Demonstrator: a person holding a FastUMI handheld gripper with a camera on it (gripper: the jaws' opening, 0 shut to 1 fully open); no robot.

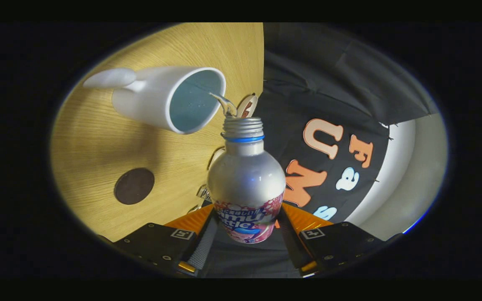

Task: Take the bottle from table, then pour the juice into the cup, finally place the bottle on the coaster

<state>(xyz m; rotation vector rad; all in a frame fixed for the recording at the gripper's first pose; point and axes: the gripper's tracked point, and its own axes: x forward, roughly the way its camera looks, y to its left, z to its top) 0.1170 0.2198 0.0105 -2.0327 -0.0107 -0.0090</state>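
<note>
Gripper (246,228) fingers sit nearest the camera, one on each side of the bottle (246,188), both pressing on its labelled lower body: clenched on the bottle. Bottle body is silvery with a pink and blue label; cap is off, threaded neck bare, with a blue ring just below the threads. Whole view is rolled, so the wooden table (98,142) stands at the left and the black cloth wall at the right; bottle is tipped with the gripper.

Bottle mouth points at the white cup (170,98), which lies just beyond and to the left of the neck. Cup opening faces the camera, inside pale blue-grey; its handle is on the far left side. A thin stream of liquid (224,104) runs between the bottle mouth and the cup rim.

Dark round coaster (134,186) lies flat on the table, left of the bottle body and nearer than the cup, well apart from both.
</note>
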